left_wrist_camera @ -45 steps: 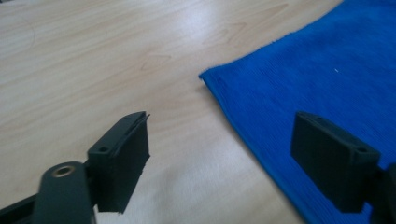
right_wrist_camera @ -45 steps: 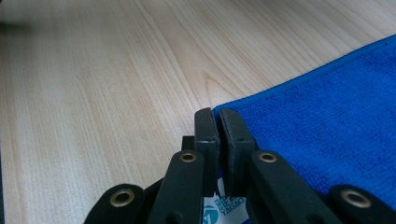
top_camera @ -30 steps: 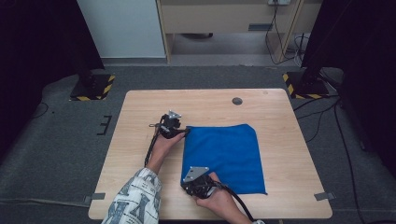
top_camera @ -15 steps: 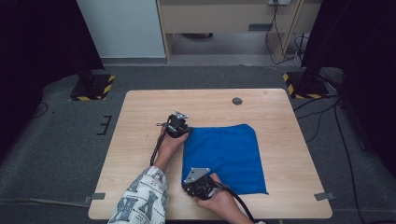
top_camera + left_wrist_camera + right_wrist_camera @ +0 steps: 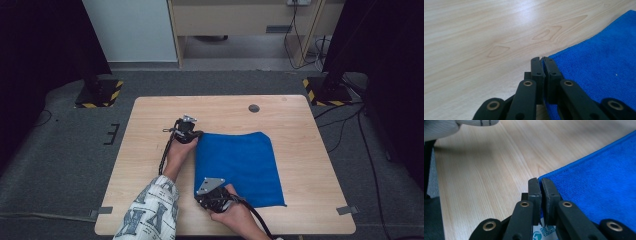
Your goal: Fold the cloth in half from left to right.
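Note:
A blue cloth (image 5: 240,165) lies flat on the wooden table (image 5: 310,150). My left gripper (image 5: 195,136) is at the cloth's far left corner. Its jaws have just been closing, and in the left gripper view my left gripper (image 5: 542,60) stands shut with the edge of the blue cloth (image 5: 599,67) pinched between the pads. My right gripper (image 5: 201,196) is at the near left corner. In the right gripper view my right gripper (image 5: 539,181) is shut on that corner of the blue cloth (image 5: 599,177).
A small round dark hole (image 5: 254,108) sits in the tabletop near the far edge. Two black stands with striped bases, the left one (image 5: 100,92) and the right one (image 5: 325,90), flank the table on the floor. A patterned sleeve (image 5: 150,210) crosses the near left table edge.
The left hand has shifted only slightly at the cloth's far left corner. The right hand and the cloth lie as before.

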Tool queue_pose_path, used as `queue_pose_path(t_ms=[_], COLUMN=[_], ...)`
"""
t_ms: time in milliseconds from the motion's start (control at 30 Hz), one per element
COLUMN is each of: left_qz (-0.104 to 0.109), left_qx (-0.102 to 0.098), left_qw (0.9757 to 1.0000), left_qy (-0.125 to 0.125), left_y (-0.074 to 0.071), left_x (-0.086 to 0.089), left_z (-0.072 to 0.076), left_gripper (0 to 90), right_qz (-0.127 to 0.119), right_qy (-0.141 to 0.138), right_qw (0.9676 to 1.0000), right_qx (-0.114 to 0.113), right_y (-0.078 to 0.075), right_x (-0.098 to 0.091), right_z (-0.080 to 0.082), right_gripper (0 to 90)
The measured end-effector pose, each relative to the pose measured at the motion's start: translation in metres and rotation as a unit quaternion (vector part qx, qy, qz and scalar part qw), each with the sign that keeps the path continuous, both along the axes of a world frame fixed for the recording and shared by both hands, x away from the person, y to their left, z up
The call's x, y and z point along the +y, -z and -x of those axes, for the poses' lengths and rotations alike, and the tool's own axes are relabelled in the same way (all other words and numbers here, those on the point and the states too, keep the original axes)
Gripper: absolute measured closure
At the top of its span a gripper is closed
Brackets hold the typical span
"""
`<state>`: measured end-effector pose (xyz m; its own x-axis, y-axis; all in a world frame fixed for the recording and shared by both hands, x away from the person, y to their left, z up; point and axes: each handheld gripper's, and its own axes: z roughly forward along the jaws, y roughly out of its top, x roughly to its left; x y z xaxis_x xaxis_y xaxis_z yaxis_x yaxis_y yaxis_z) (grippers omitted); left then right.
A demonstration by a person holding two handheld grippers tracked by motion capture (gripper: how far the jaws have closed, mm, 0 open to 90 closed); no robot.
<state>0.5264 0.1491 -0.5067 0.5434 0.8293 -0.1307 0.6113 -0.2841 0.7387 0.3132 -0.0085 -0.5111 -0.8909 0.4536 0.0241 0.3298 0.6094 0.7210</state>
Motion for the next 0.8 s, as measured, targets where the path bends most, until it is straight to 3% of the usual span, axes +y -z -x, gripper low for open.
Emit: queue_pose_path(t_ms=[267, 400, 533, 800], left_qz=[0.002, 0.005, 0.012, 0.014], left_qx=[-0.007, -0.013, -0.006, -0.017], left_qw=[1.0, 0.9999, 0.9999, 0.9997], left_qy=[0.005, 0.005, 0.002, -0.004], left_y=[-0.014, -0.012, -0.009, -0.019], left_x=[0.004, 0.008, 0.016, 0.033], left_z=[-0.011, -0.014, -0.016, -0.015], left_gripper=[87.0, 86.9, 86.9, 87.0], right_qz=[-0.021, -0.029, -0.025, -0.023], right_qy=[0.029, 0.043, 0.047, 0.045], right_qw=[0.9993, 0.9986, 0.9983, 0.9982], right_qx=[-0.013, -0.014, -0.024, -0.033], right_y=[-0.013, -0.016, -0.019, -0.026], right_x=[0.003, 0.007, 0.016, 0.039], right_z=[-0.002, -0.004, -0.003, -0.004], right_gripper=[86.8, 86.9, 87.0, 87.0])
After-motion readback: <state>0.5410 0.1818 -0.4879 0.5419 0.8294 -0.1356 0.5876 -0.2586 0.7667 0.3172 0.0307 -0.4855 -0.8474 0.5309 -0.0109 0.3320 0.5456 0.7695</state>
